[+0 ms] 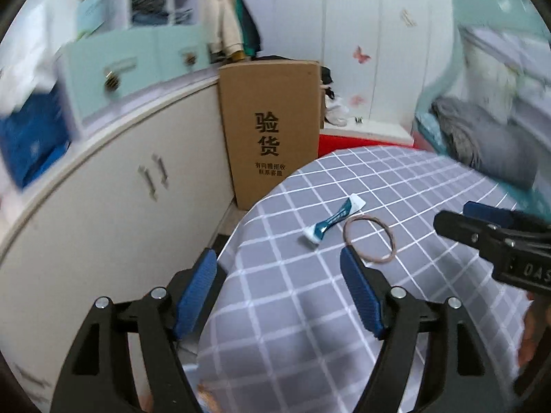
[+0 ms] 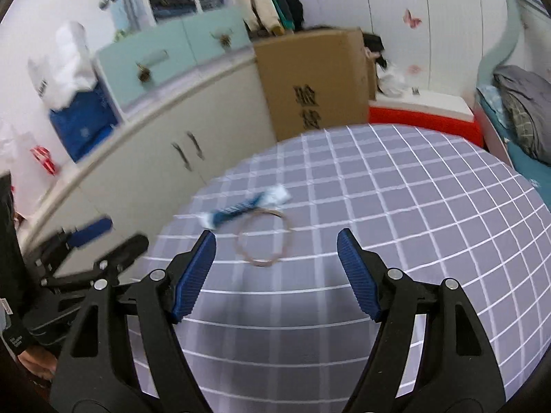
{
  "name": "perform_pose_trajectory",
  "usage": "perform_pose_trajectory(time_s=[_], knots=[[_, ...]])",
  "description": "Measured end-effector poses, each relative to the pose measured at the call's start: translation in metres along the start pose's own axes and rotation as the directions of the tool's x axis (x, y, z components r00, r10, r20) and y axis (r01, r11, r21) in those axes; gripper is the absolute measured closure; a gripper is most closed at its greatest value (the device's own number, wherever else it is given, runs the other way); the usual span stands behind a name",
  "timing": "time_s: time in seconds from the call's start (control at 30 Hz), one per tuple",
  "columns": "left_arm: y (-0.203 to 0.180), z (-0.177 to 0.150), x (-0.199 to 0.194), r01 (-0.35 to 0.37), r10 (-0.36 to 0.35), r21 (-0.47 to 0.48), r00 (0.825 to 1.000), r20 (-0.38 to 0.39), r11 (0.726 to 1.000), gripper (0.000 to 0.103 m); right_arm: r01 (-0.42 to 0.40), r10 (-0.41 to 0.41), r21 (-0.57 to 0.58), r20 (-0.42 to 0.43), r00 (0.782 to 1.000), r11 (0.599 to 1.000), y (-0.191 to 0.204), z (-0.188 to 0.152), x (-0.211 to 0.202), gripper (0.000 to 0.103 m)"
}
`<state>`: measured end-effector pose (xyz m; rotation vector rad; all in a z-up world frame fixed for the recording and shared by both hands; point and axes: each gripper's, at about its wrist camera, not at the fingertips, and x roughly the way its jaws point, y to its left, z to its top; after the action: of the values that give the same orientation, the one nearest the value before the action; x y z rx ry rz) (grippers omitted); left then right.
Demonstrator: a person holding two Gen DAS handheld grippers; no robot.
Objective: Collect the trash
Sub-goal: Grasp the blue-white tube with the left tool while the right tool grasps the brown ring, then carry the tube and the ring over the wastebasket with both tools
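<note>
A twisted blue-and-white wrapper [image 1: 331,222] lies on the grey checked tablecloth [image 1: 344,309], with a thin brown rubber band [image 1: 370,239] beside it on the right. My left gripper [image 1: 279,258] is open and empty, just short of both. In the right wrist view the wrapper [image 2: 246,208] and the band [image 2: 263,237] lie just ahead of my right gripper [image 2: 276,239], which is open and empty above the cloth [image 2: 378,206]. The right gripper also shows in the left wrist view [image 1: 482,230], and the left gripper in the right wrist view [image 2: 103,237].
A tall cardboard box [image 1: 272,127] stands on the floor beyond the table, against a white cabinet [image 1: 113,189]. A red-and-white box [image 2: 423,117] sits behind the table. A bed with grey bedding [image 1: 482,137] is at the right.
</note>
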<state>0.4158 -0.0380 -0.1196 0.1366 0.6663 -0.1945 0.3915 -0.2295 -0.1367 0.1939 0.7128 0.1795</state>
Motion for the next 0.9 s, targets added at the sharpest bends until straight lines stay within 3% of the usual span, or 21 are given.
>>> perform_pose_trajectory(time_s=[0.1, 0.3, 0.33, 0.43, 0.5, 0.57, 0.7, 0.9], knots=[[-0.021, 0.008, 0.029, -0.022, 0.024, 0.054, 0.999, -0.035, 0.998, 0.030, 0.016, -0.018, -0.017, -0.084, 0.996, 1.000, -0.013, 0.000, 0.026, 0.037], [-0.024, 0.015, 0.068, -0.012, 0.018, 0.060, 0.994, -0.103, 0.998, 0.031, 0.011, -0.022, -0.072, -0.163, 0.986, 0.997, -0.011, 0.001, 0.063, 0.050], [-0.021, 0.015, 0.070, -0.006, 0.012, 0.055, 0.994, -0.111, 0.998, 0.034, 0.008, -0.022, -0.082, -0.175, 0.984, 0.997, -0.010, 0.001, 0.068, 0.051], [-0.023, 0.019, 0.077, 0.016, -0.006, 0.079, 0.993, -0.120, 0.997, 0.043, 0.046, -0.072, -0.146, -0.174, 0.982, 0.988, -0.002, 0.004, 0.075, 0.071], [-0.030, 0.020, 0.083, 0.033, -0.018, 0.105, 0.990, -0.142, 0.994, 0.052, 0.076, -0.110, -0.197, -0.166, 0.980, 0.977, 0.002, 0.003, 0.077, 0.079], [-0.036, 0.020, 0.093, 0.067, -0.044, 0.121, 0.982, -0.183, 0.990, 0.056, 0.096, -0.135, -0.234, -0.155, 0.979, 0.967, 0.004, 0.002, 0.079, 0.082], [-0.041, 0.022, 0.098, 0.101, -0.080, 0.097, 0.977, -0.196, 0.990, 0.083, 0.106, -0.142, -0.235, -0.143, 0.979, 0.966, 0.000, 0.003, 0.078, 0.100], [-0.041, 0.018, 0.079, 0.103, -0.093, 0.068, 0.986, -0.138, 0.992, 0.085, 0.071, -0.090, -0.181, -0.097, 0.991, 0.981, -0.009, 0.007, 0.066, 0.100]])
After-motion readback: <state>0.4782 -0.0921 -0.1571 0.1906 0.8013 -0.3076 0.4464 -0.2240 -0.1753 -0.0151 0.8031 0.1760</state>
